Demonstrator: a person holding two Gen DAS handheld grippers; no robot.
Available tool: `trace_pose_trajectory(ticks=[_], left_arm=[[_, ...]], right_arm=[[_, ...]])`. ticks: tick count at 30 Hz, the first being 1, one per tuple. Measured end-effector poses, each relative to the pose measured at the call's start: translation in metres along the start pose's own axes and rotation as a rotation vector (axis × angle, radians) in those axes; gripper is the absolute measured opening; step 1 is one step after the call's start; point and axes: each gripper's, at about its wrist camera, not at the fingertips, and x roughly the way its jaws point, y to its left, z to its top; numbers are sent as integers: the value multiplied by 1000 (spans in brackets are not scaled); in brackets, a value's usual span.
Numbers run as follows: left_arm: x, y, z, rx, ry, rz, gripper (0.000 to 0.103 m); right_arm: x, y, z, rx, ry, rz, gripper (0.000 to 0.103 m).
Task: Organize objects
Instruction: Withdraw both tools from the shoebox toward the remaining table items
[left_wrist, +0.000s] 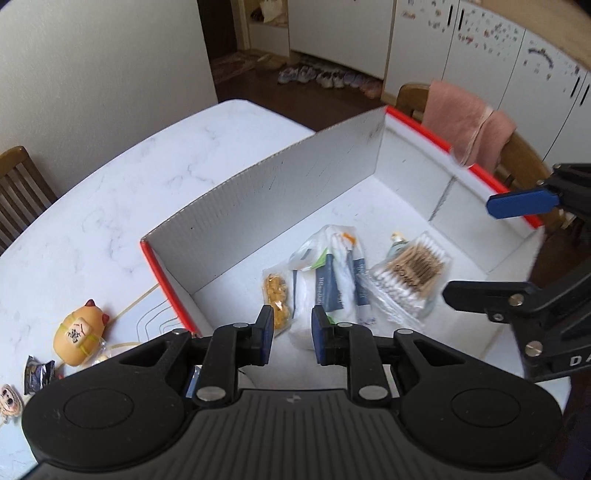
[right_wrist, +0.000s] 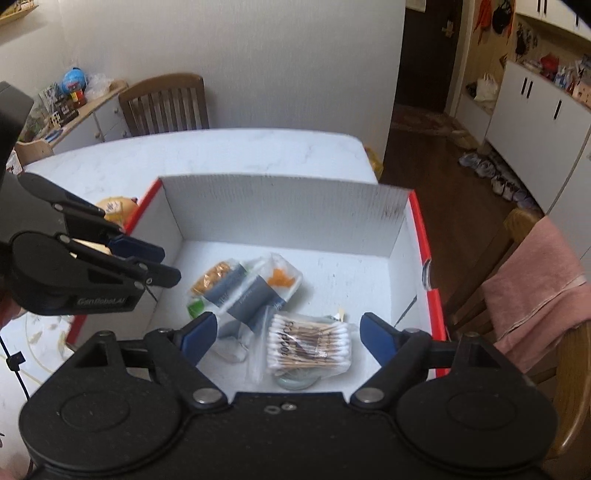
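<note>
The left hand-held gripper (left_wrist: 292, 326) hung clenched and empty above the near end of the red-edged box (left_wrist: 258, 206) on the desk (left_wrist: 122, 206). The right hand-held gripper (right_wrist: 288, 334) stood released over the cotton swab pack (right_wrist: 308, 345) lying inside that box.

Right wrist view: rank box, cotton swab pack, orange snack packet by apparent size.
1. Box, the largest by far; it holds the other two.
2. Cotton swab pack.
3. Orange snack packet, the smallest, though it lies farther from the camera and is partly covered, so the gap to the swabs is unsure.
</note>
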Motion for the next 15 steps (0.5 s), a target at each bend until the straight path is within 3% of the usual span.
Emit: trace_pose_trajectory(ticks=[15], left_arm=[[-68,37,-38,-60,-129,-94,21]], right_arm=[[-36,56,-4,75,-93,-17,87]])
